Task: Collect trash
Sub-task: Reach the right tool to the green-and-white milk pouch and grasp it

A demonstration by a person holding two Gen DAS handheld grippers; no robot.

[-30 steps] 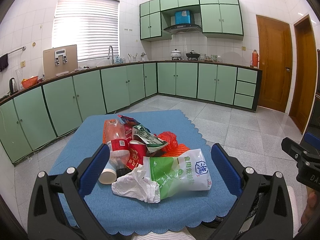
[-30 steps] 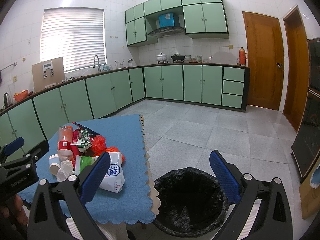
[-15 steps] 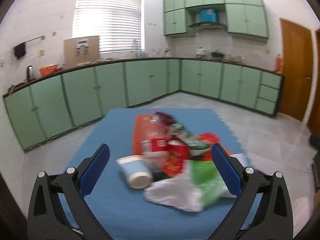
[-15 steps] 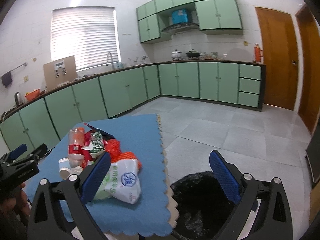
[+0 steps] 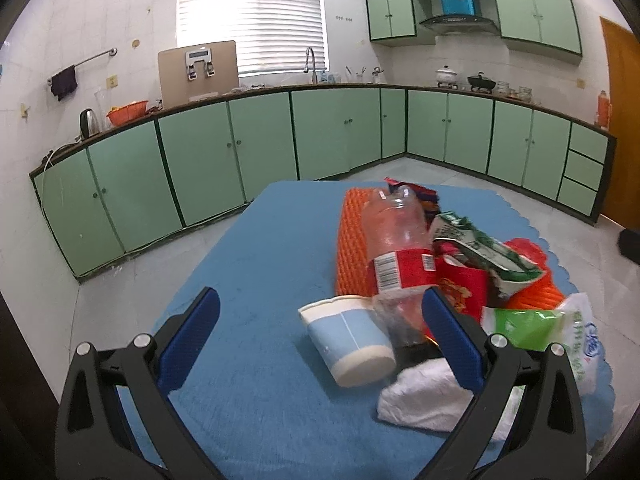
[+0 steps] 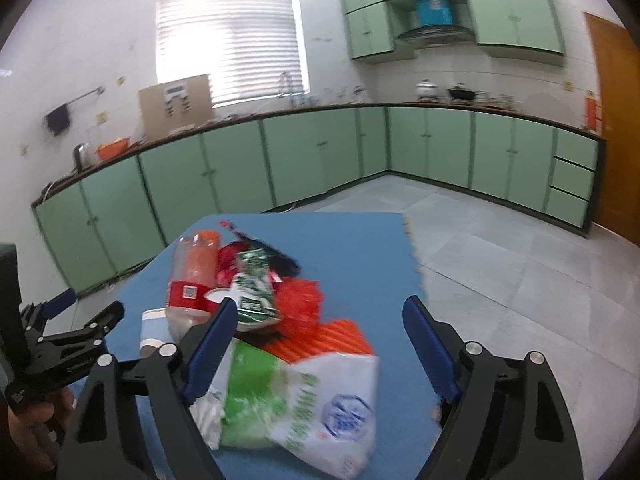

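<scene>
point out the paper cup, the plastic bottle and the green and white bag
paper cup (image 5: pixel 348 336), left wrist view, blue side wall
plastic bottle (image 5: pixel 402 268), left wrist view, red label
green and white bag (image 6: pixel 304 396), right wrist view, middle of its face

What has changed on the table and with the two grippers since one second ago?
Both grippers have swung left toward the trash pile. The right gripper left the black bin, now out of view, and is closing over the white-green bag. The left gripper now frames the paper cup. Nothing is gripped. The trash itself has not moved.
</scene>
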